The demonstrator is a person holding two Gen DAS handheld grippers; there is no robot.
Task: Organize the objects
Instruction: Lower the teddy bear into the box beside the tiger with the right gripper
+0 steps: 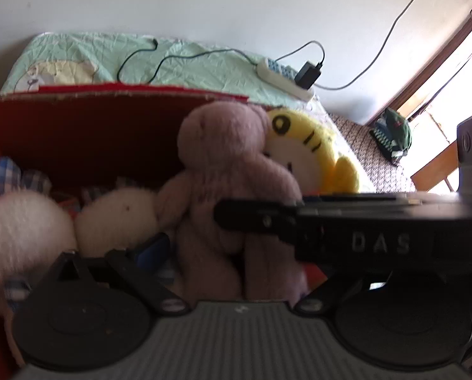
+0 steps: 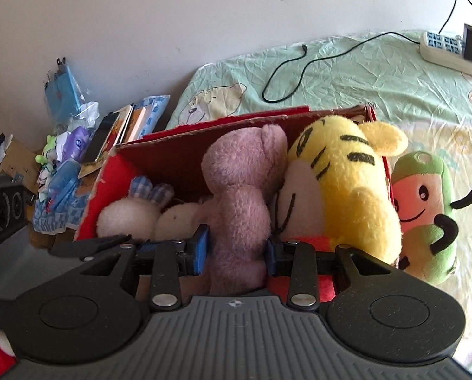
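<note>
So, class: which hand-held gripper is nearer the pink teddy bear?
Right. The right hand-held gripper clamps the pink teddy bear between its fingers over the red box; the left hand-held gripper views it from slightly behind.

We see the scene from two fisheye cameras, each looking forward along its own hand-held gripper. The left wrist view sits low and very close to the red box, facing across the bed toward the wall, with a window at far right. The right wrist view looks from slightly higher, down into the same box. Both share the mauve teddy bear, the yellow tiger plush, the green sheet and the power strip.
</note>
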